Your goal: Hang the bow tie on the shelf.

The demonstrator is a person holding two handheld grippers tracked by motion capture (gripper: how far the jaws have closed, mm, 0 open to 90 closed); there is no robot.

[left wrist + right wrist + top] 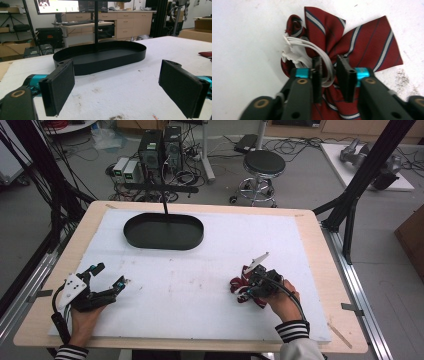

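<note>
A dark red bow tie [235, 283] with white and navy stripes lies on the white board at the right. My right gripper [248, 287] points left and down onto it. In the right gripper view the bow tie [367, 42] spreads out behind the jaws, and my right gripper [329, 65] is shut on its middle knot and its white elastic strap [307, 46]. My left gripper [110, 275] rests at the near left, open and holding nothing. The left gripper view has the left gripper [121, 90] facing the black oval tray [112, 63], a good distance short of it.
The black oval tray [132, 237] sits at the back left of the white board [200, 270], with a thin black post [165, 210] rising at it. Black frame struts [350, 215] stand off the table's right edge. A stool [263, 165] and computers [160, 147] stand on the floor beyond.
</note>
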